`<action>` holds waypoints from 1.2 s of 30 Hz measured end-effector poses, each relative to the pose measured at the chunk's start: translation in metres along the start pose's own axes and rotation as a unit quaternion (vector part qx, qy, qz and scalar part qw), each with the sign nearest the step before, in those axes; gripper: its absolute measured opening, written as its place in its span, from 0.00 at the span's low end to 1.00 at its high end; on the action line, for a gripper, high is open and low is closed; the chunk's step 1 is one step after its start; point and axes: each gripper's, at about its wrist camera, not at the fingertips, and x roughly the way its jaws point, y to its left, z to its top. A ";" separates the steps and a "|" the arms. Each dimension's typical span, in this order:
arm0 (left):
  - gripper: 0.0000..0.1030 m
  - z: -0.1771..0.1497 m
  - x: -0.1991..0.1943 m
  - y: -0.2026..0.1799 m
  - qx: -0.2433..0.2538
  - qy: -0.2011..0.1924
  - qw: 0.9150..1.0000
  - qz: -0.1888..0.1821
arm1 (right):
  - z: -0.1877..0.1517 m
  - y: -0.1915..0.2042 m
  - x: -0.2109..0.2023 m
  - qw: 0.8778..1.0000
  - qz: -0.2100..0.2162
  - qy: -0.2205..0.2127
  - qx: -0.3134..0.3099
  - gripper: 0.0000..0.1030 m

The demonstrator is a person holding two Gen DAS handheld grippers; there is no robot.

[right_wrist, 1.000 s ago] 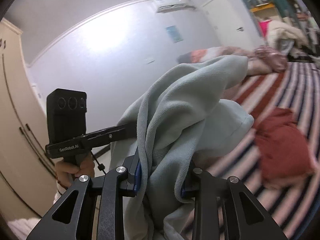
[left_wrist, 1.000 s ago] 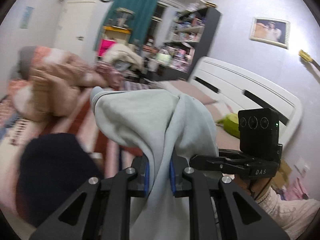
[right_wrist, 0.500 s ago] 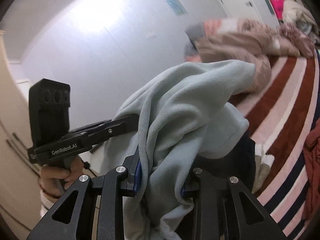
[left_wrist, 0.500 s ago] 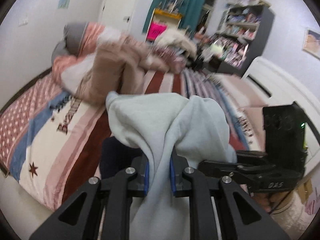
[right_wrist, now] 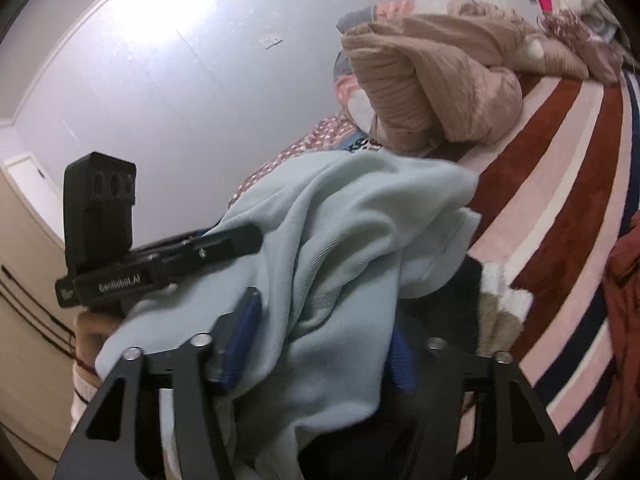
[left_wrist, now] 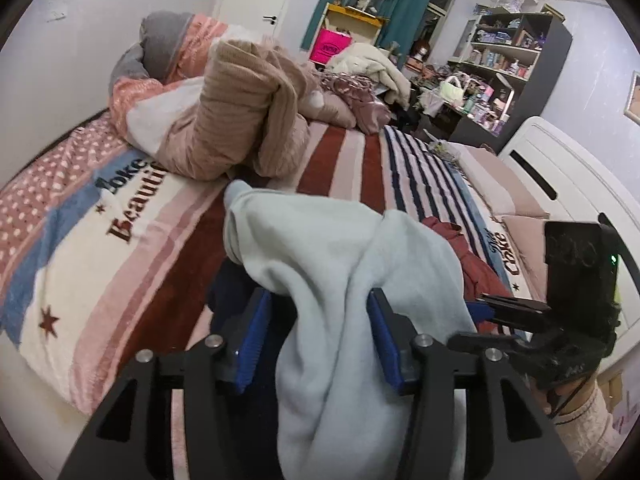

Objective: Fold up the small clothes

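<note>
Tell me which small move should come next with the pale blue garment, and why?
Probably draw both claws back. The left claw and right claw have just been opening, their pads stand off the pale blue garment, and it sags over a dark garment.

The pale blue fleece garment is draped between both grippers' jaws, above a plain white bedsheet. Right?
Not quite. The pale blue fleece garment does hang between the left gripper and right gripper jaws, but the left wrist view shows a striped red, pink and white blanket, not a plain white sheet.
</note>
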 end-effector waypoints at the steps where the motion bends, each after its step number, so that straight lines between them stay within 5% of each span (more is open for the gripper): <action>1: 0.45 0.001 -0.003 -0.001 -0.002 -0.003 1.000 0.003 | -0.002 0.001 -0.004 1.000 -0.004 0.000 -0.006 0.59; 10: 0.50 -0.004 -0.060 -0.050 0.013 -0.046 0.998 0.036 | -0.029 -0.004 -0.058 1.000 -0.008 -0.022 -0.003 0.60; 17: 0.58 -0.036 -0.081 -0.132 0.049 -0.071 0.995 0.042 | -0.076 -0.017 -0.131 0.998 -0.018 -0.056 0.002 0.60; 25: 0.66 -0.090 -0.072 -0.240 0.099 -0.129 0.986 0.033 | -0.155 -0.040 -0.231 0.991 -0.078 -0.109 0.018 0.60; 30: 0.81 -0.132 -0.076 -0.313 0.132 -0.202 0.970 0.030 | -0.212 -0.038 -0.300 0.974 -0.160 -0.160 -0.002 0.64; 36: 0.99 -0.173 -0.072 -0.375 0.148 -0.277 0.949 0.029 | -0.276 -0.023 -0.359 0.938 -0.260 -0.222 -0.050 0.83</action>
